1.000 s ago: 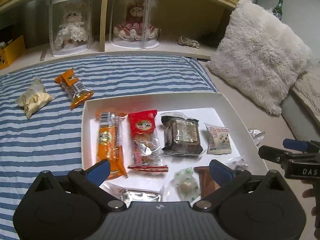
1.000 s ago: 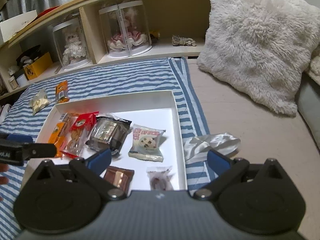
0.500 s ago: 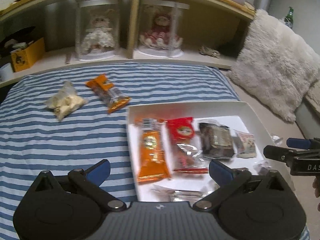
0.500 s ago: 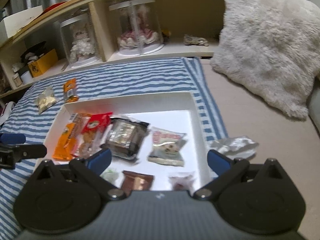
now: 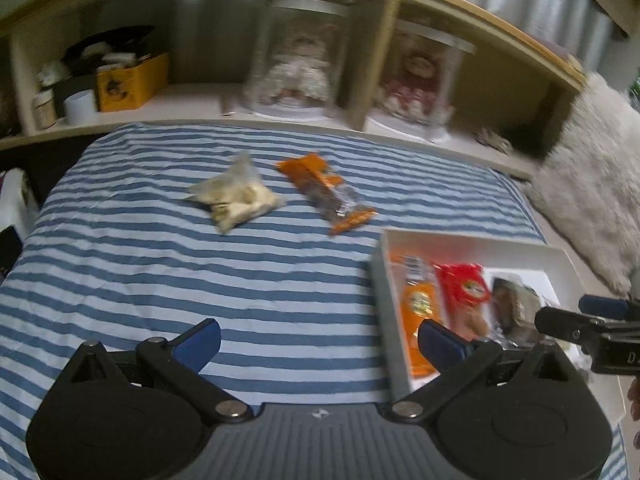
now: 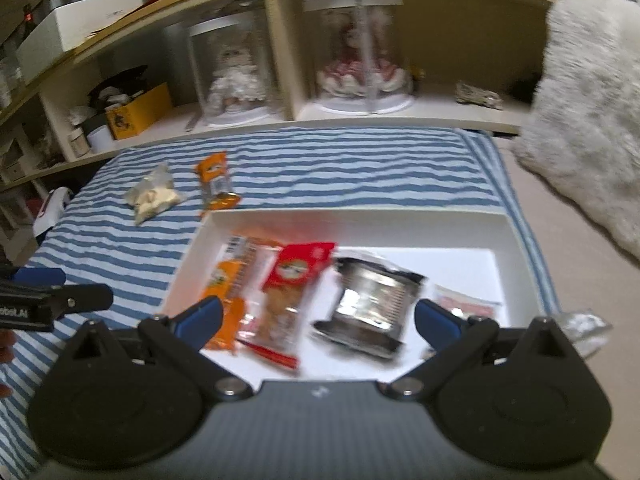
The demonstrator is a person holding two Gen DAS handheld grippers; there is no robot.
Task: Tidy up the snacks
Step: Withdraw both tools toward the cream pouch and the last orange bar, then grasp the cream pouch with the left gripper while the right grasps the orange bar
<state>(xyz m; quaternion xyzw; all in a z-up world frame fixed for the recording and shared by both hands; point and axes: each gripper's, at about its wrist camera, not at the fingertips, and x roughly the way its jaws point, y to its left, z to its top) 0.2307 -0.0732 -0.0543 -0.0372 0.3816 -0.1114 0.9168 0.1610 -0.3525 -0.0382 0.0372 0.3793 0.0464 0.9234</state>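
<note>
A white tray [image 6: 360, 220] on the striped cloth holds several snacks: an orange packet [image 6: 226, 304], a red packet [image 6: 294, 292], a dark silvery packet [image 6: 372, 300]. Two snacks lie loose on the cloth beyond it: a pale clear bag [image 5: 236, 200] and an orange bar [image 5: 328, 192]; both show in the right wrist view too, the bag [image 6: 154, 198] and the bar [image 6: 216, 180]. My left gripper [image 5: 318, 342] is open and empty over the cloth left of the tray. My right gripper [image 6: 318, 318] is open and empty over the tray's near side.
A blue-striped cloth [image 5: 160, 272] covers the surface. A shelf behind holds two doll display cases [image 6: 360, 48], a yellow box [image 5: 132, 80] and jars. A fluffy white cushion [image 6: 592, 120] lies at the right. A crumpled clear wrapper [image 6: 584, 326] lies right of the tray.
My left gripper has swung left, off the tray and toward the two loose snacks. My right gripper has also turned left, over the tray. Both stay open and empty.
</note>
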